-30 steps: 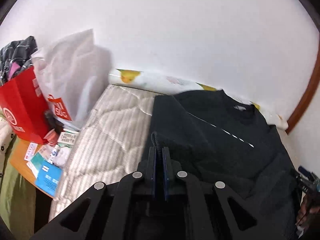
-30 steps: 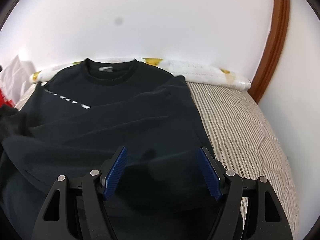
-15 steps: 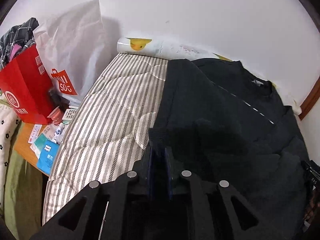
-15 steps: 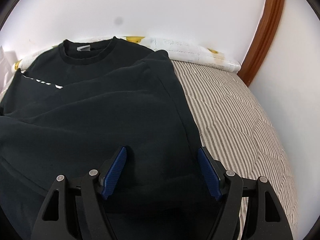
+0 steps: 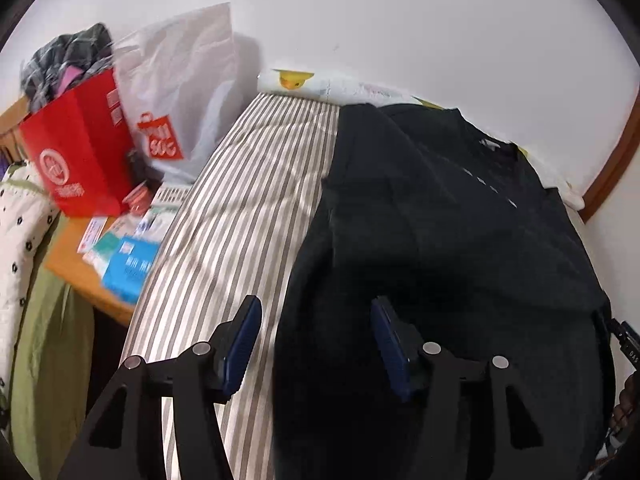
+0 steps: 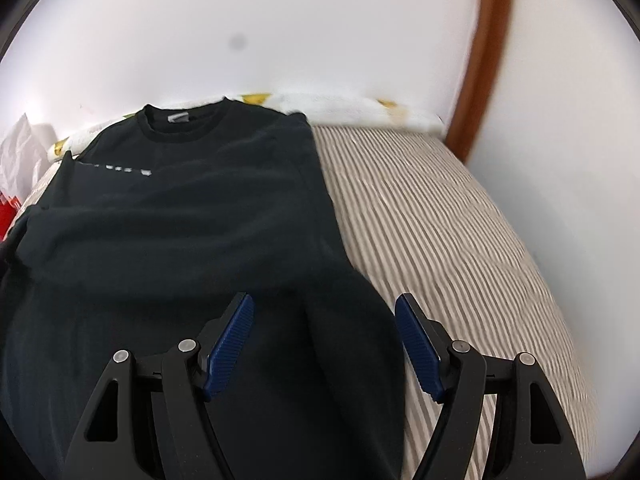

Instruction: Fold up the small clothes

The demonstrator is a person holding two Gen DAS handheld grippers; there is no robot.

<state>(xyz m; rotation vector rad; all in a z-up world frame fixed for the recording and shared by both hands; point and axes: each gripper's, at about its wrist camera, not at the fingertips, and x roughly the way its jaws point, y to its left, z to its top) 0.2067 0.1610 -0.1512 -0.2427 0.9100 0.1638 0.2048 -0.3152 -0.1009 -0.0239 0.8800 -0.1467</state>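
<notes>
Sweatshirt hem cut off below both spread grippers

Light even, soft, indoor; source not visible. White wall bright, near blown out in both views. Black shirt very dark, folds barely readable, detail lost low in frame. Soft shadow behind white bag on wall. Strong fisheye bend: wood trim curves, black vignette at corners. Motion blur on bed stripes at right view's right side, and on red bag and boxes in left view. Dark smudge on wall or lens; cannot tell which.
</notes>
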